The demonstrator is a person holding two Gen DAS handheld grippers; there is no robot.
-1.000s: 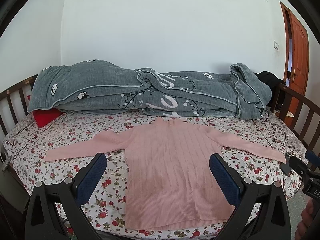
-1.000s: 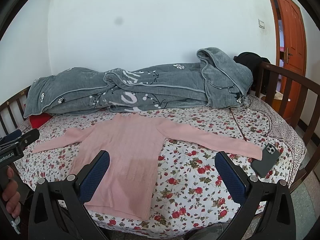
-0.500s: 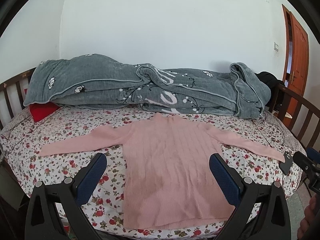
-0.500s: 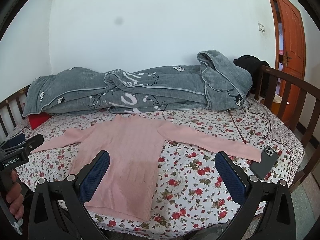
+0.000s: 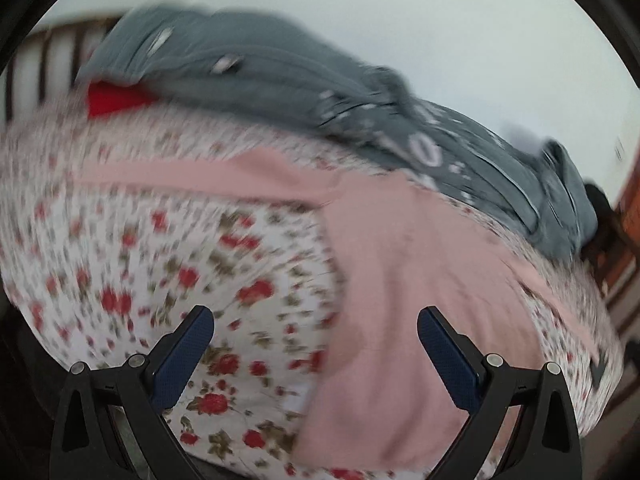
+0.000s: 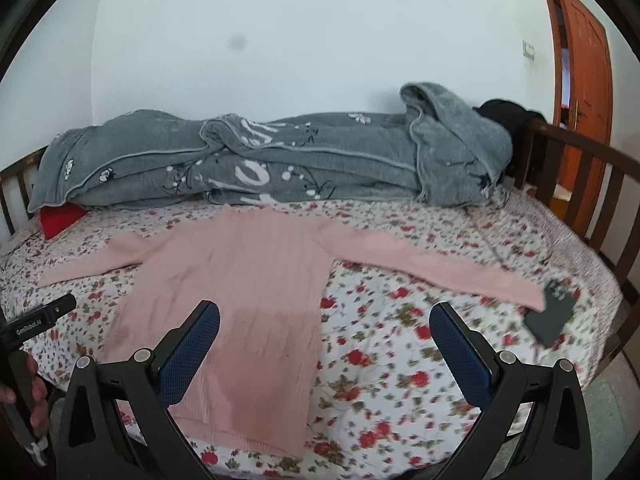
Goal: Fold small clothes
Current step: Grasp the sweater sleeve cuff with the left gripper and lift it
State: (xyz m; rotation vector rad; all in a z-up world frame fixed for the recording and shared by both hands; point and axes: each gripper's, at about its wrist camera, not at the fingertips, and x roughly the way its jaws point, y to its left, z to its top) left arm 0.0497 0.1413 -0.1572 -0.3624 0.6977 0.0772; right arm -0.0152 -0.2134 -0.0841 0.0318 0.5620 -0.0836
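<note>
Swinging in toward the bed [image 5: 132, 240], the left wrist view is blurred and tilted where half a second ago it sat level; its left claw [image 5: 316, 344] gapes wide and empty over the floral sheet beside the pink sweater [image 5: 404, 280]. From the right wrist view, the sweater [image 6: 248, 280] lies flat, sleeves spread, unfolded; the right claw [image 6: 324, 344] hangs open, barely shifted. Approach is in hand; next, I judge, pinching a sleeve.

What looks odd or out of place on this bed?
A dark phone lies at the cuff of the pink sweater, where folding could knock it. The sweater also has a darker patch low on its front, perhaps damp.
</note>
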